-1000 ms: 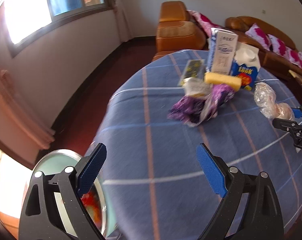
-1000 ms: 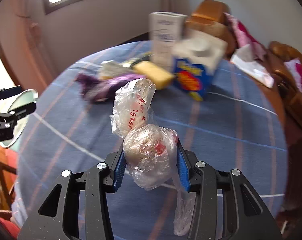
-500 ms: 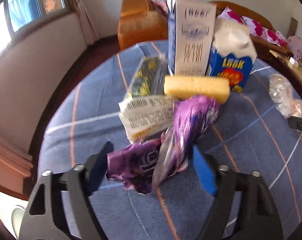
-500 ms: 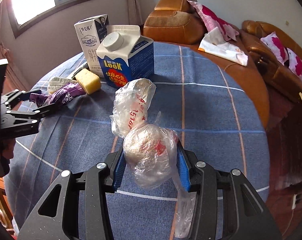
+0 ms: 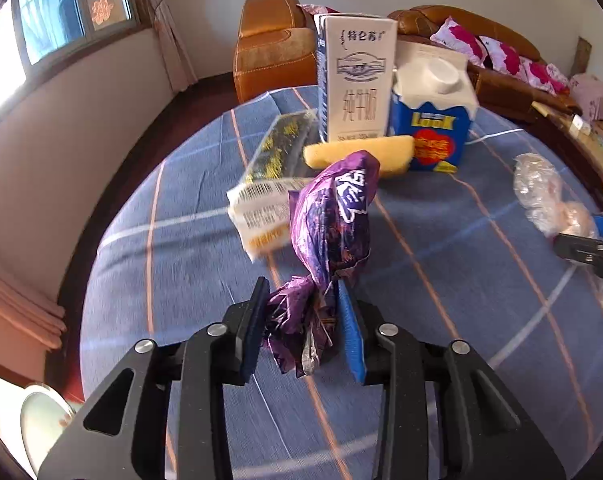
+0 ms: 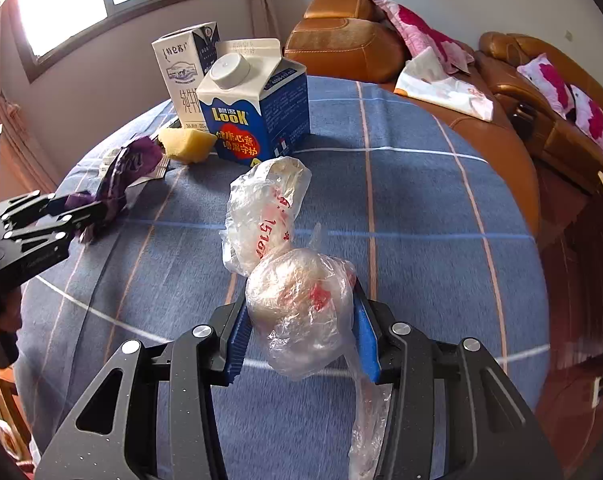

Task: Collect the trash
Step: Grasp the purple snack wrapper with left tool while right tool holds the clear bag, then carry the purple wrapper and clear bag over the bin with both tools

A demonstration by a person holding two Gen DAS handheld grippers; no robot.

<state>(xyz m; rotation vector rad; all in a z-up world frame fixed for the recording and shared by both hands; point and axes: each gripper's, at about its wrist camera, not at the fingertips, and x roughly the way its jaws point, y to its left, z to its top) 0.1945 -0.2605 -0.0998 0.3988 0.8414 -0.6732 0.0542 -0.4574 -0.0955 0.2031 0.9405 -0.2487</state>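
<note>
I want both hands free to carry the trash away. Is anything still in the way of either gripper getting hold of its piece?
Nothing visible: the left gripper is shut on the purple wrapper, the right gripper on the clear plastic bag.

The left gripper [image 5: 303, 322] is held low over the table, its blue-padded fingers [image 5: 350, 332] pressed in on a crumpled purple foil wrapper [image 5: 328, 236]. The right gripper [image 6: 299, 326] is likewise clamped, a clear knotted plastic bag [image 6: 297, 300] being pinched between its ribbed blue pads [image 6: 238, 336].

Sunlit window [image 6: 61, 4], pale walls [image 5: 81, 120], brown leather sofa [image 6: 353, 36].
</note>
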